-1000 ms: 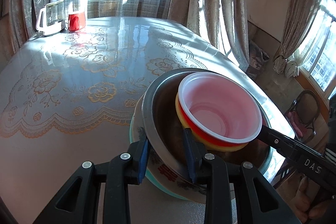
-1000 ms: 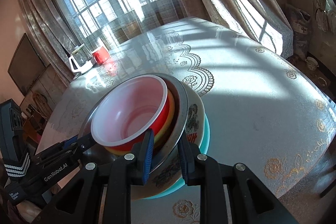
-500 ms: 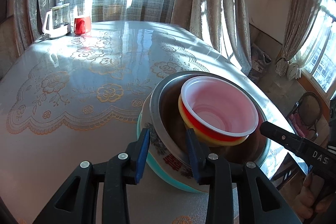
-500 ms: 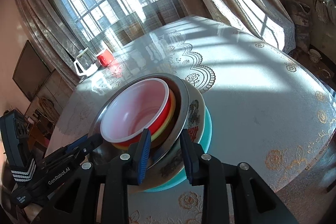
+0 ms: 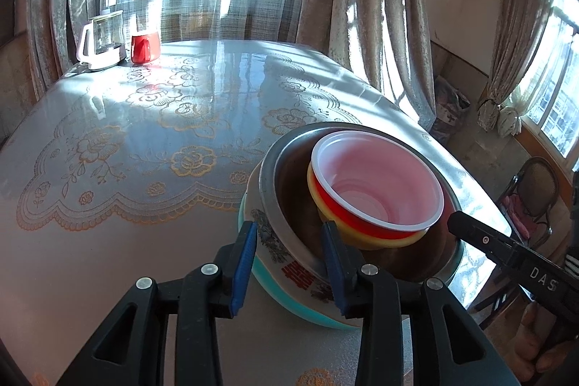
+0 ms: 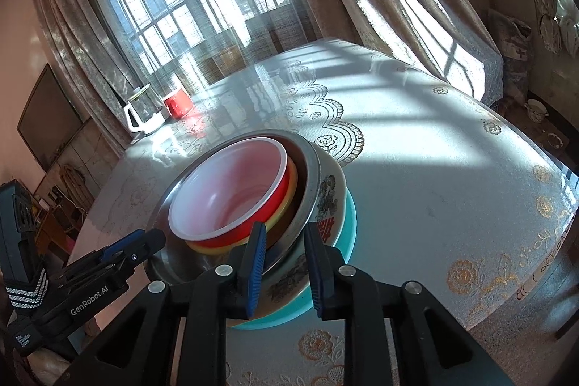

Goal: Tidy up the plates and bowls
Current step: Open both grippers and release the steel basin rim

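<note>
A stack of bowls stands on the table: a red bowl (image 5: 362, 216) with a white inside, in a yellow bowl (image 5: 362, 239), in a steel bowl (image 5: 286, 183), in a patterned ceramic bowl (image 5: 267, 234), on a teal plate (image 5: 275, 292). My left gripper (image 5: 288, 225) straddles the near rim; its jaws are opening and the pads stand off the rim. My right gripper (image 6: 285, 225) straddles the rims of the steel bowl (image 6: 307, 183) and ceramic bowl (image 6: 331, 194) on the opposite side. Its jaws are closing and the pads sit tight against them.
The table (image 5: 144, 241) has a glossy lace-patterned cover. A white-handled glass jug (image 5: 103, 40) and a red mug (image 5: 145, 47) stand at its far end by the window. The stack sits near the table's edge, with a chair (image 5: 532, 194) beyond it.
The left jaws have spread away from the stack's rim and the left view has drawn back a little. The right jaws widened, then narrowed again. The stack has stayed in place.
</note>
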Action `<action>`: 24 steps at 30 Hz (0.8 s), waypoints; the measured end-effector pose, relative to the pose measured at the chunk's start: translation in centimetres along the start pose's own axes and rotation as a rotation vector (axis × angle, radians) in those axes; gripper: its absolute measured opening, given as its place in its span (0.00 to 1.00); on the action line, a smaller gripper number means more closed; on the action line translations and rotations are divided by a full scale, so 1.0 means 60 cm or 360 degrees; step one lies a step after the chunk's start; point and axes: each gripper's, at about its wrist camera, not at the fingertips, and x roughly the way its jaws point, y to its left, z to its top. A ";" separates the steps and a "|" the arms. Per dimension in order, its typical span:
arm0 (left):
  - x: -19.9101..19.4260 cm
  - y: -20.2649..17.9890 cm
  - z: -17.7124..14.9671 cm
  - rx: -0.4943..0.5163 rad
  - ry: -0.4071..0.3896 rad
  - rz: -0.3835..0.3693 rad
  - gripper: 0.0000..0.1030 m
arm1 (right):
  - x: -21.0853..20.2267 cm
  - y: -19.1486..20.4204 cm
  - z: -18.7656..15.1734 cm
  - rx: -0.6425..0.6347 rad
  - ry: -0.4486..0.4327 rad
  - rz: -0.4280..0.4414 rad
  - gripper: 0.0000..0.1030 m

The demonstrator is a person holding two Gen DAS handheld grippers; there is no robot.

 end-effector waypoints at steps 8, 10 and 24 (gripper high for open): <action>-0.002 -0.002 -0.002 0.0003 -0.0012 0.0011 0.39 | 0.002 -0.001 -0.002 0.0005 0.0006 0.0013 0.24; -0.003 -0.002 -0.002 -0.0004 -0.0013 0.0011 0.39 | 0.002 0.000 -0.003 -0.0002 0.0006 0.0008 0.24; -0.015 0.001 -0.006 -0.0011 -0.0034 0.0047 0.42 | 0.002 0.002 -0.004 -0.0014 -0.0004 -0.0020 0.24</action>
